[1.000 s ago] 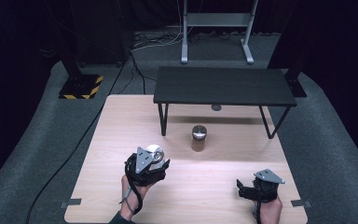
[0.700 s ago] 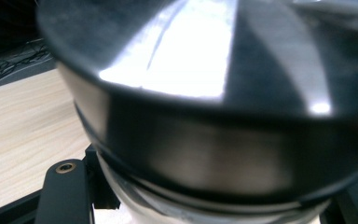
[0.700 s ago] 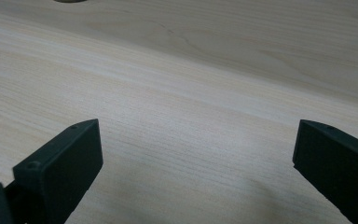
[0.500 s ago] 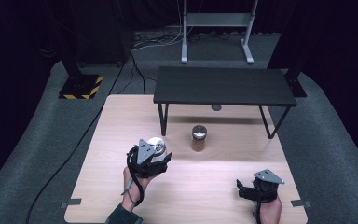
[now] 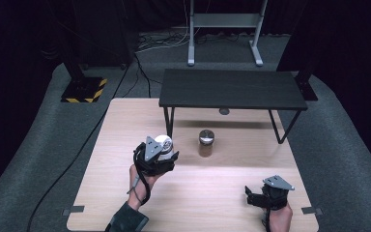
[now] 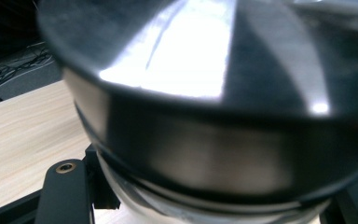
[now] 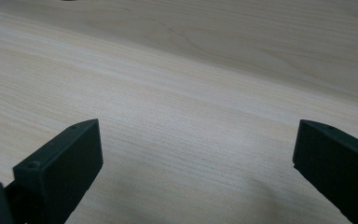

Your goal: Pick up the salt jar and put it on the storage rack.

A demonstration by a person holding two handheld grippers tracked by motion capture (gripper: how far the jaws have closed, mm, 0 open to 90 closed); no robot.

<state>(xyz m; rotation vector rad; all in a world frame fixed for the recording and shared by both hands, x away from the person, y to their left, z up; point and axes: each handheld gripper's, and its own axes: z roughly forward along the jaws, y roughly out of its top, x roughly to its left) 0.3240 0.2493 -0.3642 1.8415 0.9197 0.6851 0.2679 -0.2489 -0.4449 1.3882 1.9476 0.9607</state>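
My left gripper (image 5: 159,154) is shut on a shiny round metal tin (image 5: 164,142), held just above the left-middle of the wooden table (image 5: 125,125). In the left gripper view the tin's bright lid (image 6: 205,70) looms very close, its body clamped between the two black jaws of the left gripper (image 6: 209,200). A second, smaller metal-lidded jar (image 5: 206,141) stands upright on the table a short way to the right of the held tin. My right gripper (image 5: 264,194) rests low at the front right, open, and in the right gripper view (image 7: 198,154) there is bare wood between its jaws.
A low black bench (image 5: 232,89) stands across the back of the table, with its thin legs (image 5: 168,121) close behind the tin and jar. Grey carpet and cables (image 5: 140,53) lie beyond the table's edges.
My left gripper has carried the tin away from the person and slightly right, toward the bench leg. The right gripper and the standing jar have not moved.
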